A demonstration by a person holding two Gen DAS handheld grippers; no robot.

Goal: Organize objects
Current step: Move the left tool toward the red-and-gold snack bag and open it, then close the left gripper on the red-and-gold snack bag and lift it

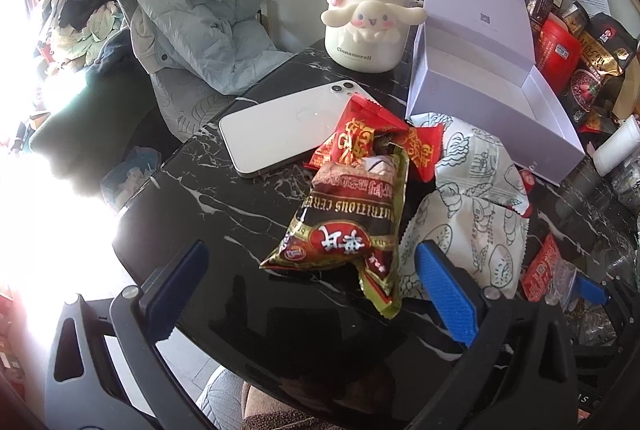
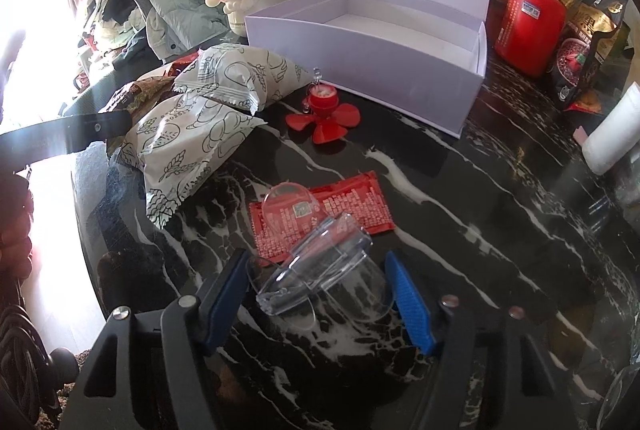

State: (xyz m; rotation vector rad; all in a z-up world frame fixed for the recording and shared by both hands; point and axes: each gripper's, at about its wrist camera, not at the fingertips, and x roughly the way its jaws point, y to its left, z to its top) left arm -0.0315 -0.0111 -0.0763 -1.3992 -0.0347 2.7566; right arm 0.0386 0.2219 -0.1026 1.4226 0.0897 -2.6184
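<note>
In the left wrist view my left gripper (image 1: 312, 290) is open above the black marble table (image 1: 208, 214). A brown and gold cereal packet (image 1: 344, 222) lies between its fingers' line, untouched, with red snack packets (image 1: 360, 134) behind it and white patterned bags (image 1: 472, 198) to the right. In the right wrist view my right gripper (image 2: 320, 294) is open around clear plastic cups (image 2: 316, 270) lying on their sides on a red sachet (image 2: 340, 214). The open white box (image 2: 372, 50) stands behind, empty.
A white phone (image 1: 276, 134) lies face down by a Cinnamoroll bottle (image 1: 368, 10). A red flower-shaped toy (image 2: 324, 110) sits before the box. A red canister (image 2: 528, 26), jars and snack bags crowd the right. A jacket (image 1: 192, 6) hangs over a chair at the left.
</note>
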